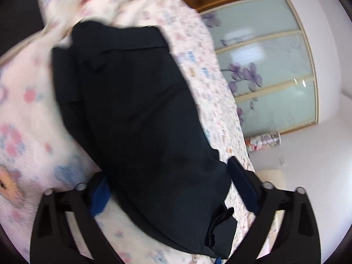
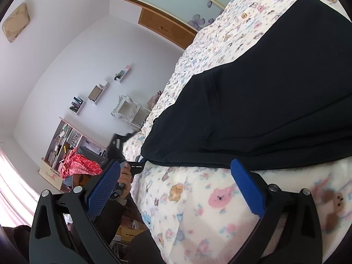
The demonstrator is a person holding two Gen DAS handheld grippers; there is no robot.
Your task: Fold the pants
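The black pants (image 1: pixel 136 114) lie folded in layers on a bed with a pale animal-print blanket (image 1: pixel 26 110). In the left wrist view my left gripper (image 1: pixel 171 189) is open, its blue-padded fingers on either side of the near end of the pants, which lie between and over them. In the right wrist view the pants (image 2: pixel 264 101) show stacked folded edges. My right gripper (image 2: pixel 176 180) is open and empty, just below the near edge of the pants, over the blanket (image 2: pixel 198 209). The other hand-held gripper (image 2: pixel 123 171) shows at the bed's edge.
A wardrobe with frosted glass doors and purple flowers (image 1: pixel 268 72) stands beyond the bed. White walls carry small shelves (image 2: pixel 96 94). A bookshelf (image 2: pixel 63 145), a red cloth (image 2: pixel 81 165) and a white stand (image 2: pixel 129 112) are beside the bed.
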